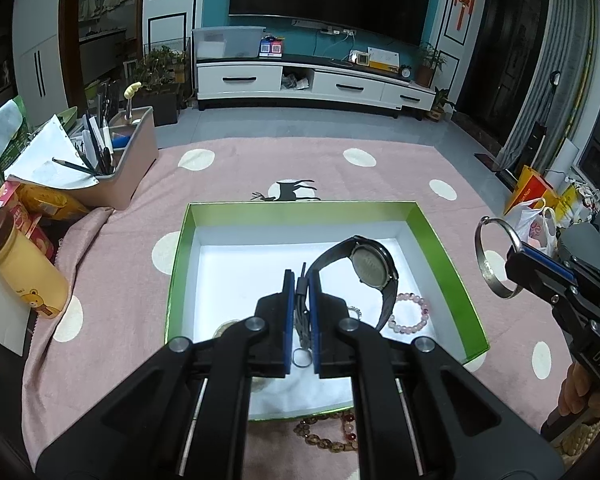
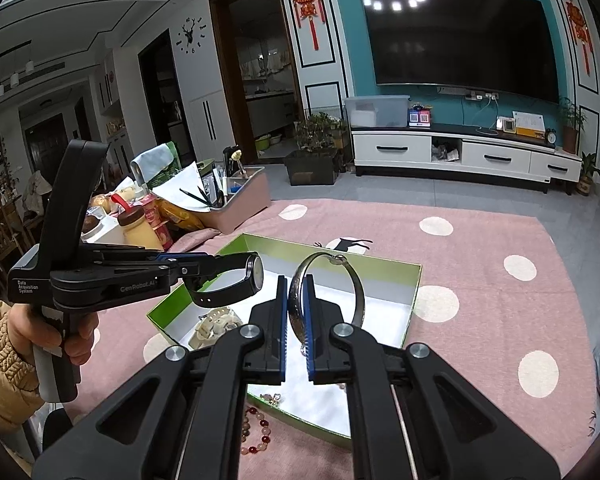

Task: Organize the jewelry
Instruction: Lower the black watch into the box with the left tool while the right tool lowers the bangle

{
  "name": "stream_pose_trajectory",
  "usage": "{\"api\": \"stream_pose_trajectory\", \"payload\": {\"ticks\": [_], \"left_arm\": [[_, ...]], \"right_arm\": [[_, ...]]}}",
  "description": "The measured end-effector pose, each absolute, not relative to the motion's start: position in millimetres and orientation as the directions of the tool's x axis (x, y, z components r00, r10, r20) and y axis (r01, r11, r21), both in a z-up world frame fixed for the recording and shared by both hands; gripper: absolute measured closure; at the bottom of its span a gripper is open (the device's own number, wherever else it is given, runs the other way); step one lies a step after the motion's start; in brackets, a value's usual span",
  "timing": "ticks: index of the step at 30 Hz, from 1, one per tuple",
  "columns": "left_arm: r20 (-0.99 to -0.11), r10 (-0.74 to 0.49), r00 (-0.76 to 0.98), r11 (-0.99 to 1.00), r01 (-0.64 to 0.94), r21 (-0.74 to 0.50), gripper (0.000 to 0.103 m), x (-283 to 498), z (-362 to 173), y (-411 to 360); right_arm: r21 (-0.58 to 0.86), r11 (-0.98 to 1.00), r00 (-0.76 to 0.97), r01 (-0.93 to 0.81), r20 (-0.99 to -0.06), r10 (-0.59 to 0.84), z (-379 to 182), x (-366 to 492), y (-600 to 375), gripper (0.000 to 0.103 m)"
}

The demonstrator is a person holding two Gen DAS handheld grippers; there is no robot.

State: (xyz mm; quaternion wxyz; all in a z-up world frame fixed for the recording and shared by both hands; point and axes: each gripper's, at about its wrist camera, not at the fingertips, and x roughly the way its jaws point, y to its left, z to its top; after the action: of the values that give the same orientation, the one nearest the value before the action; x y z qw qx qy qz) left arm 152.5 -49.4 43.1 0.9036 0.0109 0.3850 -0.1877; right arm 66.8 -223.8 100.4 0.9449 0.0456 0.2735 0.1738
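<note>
In the left wrist view my left gripper [image 1: 301,280] is shut on the strap of a black watch [image 1: 374,264], holding it above a green box [image 1: 440,240] with a white inside. A pink bead bracelet [image 1: 410,314] lies in the box. To the right, my right gripper [image 1: 518,250] is shut on a silver bangle [image 1: 496,256]. The right wrist view shows that right gripper [image 2: 296,280] clamping the bangle [image 2: 358,284] upright over the box [image 2: 416,280]. At left, the left gripper [image 2: 216,262] carries the black watch [image 2: 254,270]. A cream watch [image 2: 216,324] rests inside.
A dark bead bracelet [image 1: 332,436] lies on the pink dotted cloth just outside the box's near edge. A beige pen bin [image 1: 128,160], a yellow bottle [image 1: 24,272] and snack packs crowd the left. Plastic bags [image 1: 536,216] sit at the right. A hand [image 2: 76,336] grips the left tool.
</note>
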Motion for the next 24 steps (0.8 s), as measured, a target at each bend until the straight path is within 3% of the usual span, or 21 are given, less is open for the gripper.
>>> {"api": "stream_pose_trajectory", "payload": {"ticks": [24], "left_arm": [[-0.754, -0.302, 0.584, 0.936, 0.330, -0.120, 0.097, 176, 12, -56]], "right_arm": [[0.187, 0.939, 0.758, -0.287, -0.555, 0.342, 78, 100, -218, 0.096]]}}
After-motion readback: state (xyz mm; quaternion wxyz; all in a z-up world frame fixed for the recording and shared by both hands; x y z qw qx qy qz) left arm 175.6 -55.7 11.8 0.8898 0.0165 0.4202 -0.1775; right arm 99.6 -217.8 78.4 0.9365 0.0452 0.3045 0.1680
